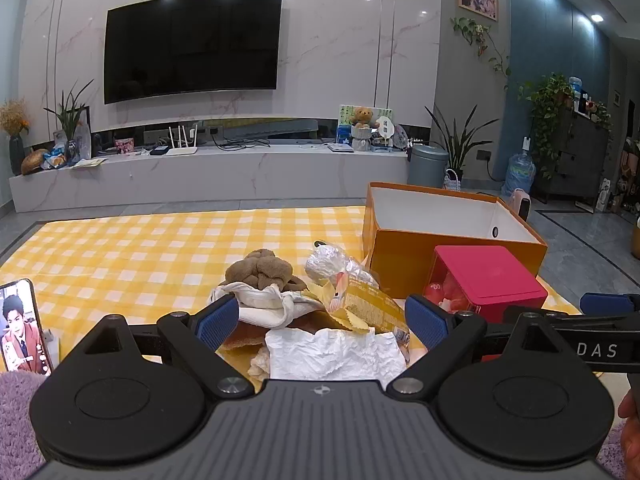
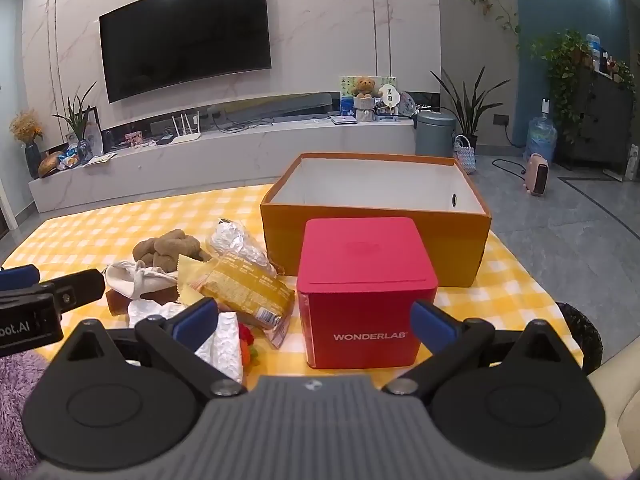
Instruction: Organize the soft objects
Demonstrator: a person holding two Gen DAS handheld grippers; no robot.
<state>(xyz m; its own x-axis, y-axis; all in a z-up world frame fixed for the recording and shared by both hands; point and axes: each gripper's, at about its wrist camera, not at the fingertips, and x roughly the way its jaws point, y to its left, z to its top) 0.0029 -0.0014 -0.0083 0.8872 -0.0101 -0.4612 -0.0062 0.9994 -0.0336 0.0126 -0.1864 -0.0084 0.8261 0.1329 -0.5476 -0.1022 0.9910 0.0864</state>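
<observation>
While both grippers (left [image 1: 316, 322], right [image 2: 314, 320]) gape empty, a red box [image 2: 362, 280] fronts the orange box [image 2: 376, 236].

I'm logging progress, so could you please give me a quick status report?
Both grippers open, left, right, nothing held. Soft pile untouched; orange box looks empty. Red box stands before it.

Wall television [image 1: 192, 46]; phone [image 1: 24, 328]; teddy bear [image 2: 365, 87]
</observation>
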